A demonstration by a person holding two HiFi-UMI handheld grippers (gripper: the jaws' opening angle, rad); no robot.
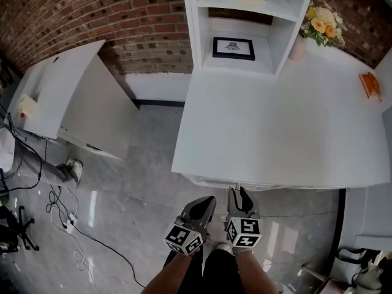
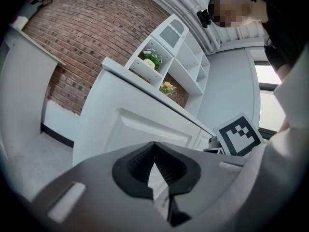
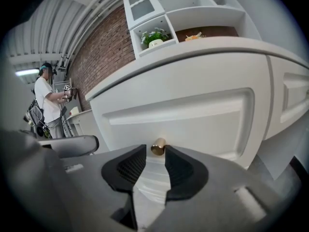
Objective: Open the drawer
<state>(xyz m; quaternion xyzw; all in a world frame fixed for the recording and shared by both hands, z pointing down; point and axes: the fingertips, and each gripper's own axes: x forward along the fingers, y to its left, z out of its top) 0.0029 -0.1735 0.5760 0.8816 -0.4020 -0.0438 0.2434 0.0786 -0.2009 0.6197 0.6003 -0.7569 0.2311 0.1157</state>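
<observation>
The step in hand looks like the approach to the handle, with the grasp not yet made. In the right gripper view the drawer point(image 3: 193, 112) is a white panelled front filling the middle of the frame, under the edge of the white desk point(image 3: 203, 52), and it sits flush and closed. Its small brass knob point(image 3: 158, 147) is just below the centre of that picture, right at the mouth of the right gripper point(image 3: 155, 152). That gripper's jaws stand apart with the knob between their tips, and the pads do not press on it, so it grasps nothing. In the left gripper view the left gripper point(image 2: 154, 148) has its jaw tips brought together on nothing. It points at the white cabinet front from the side, with the brick wall point(image 2: 82, 37) in the upper left. In the head view both tools sit low in the centre of the frame, just under the near edge of the desk top point(image 1: 275, 121): the left gripper point(image 1: 208, 202) on the left, the right gripper point(image 1: 237, 193) beside it. Next, the right gripper probably needs to ease forward a little so the knob lies deeper between the pads. It would then clench on the knob and pull straight back toward the person, keeping level so the small round knob does not slip out.
</observation>
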